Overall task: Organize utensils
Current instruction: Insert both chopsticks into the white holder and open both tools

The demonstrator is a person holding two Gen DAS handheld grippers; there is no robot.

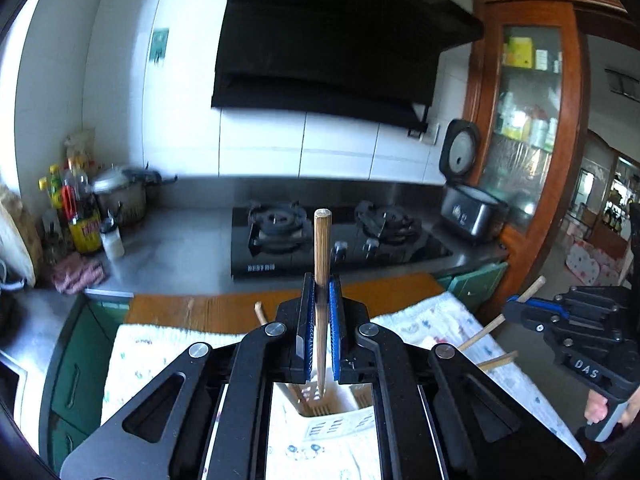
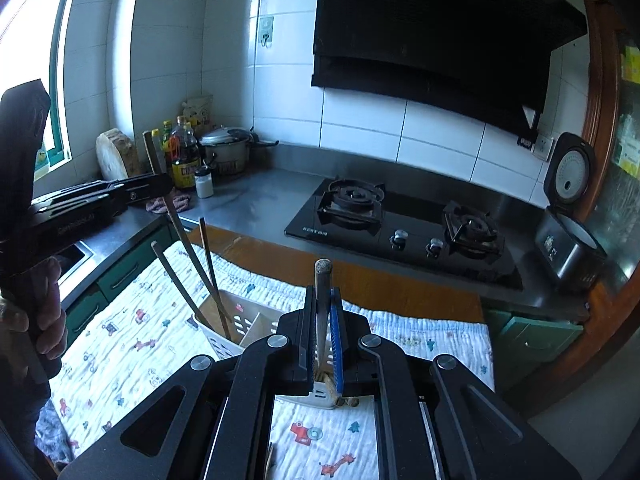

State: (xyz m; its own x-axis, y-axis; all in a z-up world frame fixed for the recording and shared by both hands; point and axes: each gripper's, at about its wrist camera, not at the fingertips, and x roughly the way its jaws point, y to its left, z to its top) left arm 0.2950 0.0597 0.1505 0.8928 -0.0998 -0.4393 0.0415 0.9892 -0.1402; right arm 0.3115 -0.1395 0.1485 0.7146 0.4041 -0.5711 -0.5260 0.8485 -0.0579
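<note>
A: As seen from left wrist: left gripper [image 1: 321, 320] clamped on one upright chopstick [image 1: 321, 264], tip poised over white slotted holder [image 1: 328, 404] on patterned cloth [image 1: 160, 360].

B: From right wrist: right gripper [image 2: 322, 332] likewise closed on a chopstick [image 2: 321, 304] above the holder [image 2: 224, 340]. Three chopsticks [image 2: 208, 276] already leaning inside; one of these pinched by left gripper.

A: Judged partway done; two held sticks not yet dropped in.

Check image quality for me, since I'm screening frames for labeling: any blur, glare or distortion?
Left wrist view: motion-smeared stove and hood, sharp chopstick, strong fisheye bending. Right wrist view: crisper, but the window is blown out and the hood nearly black.
</note>
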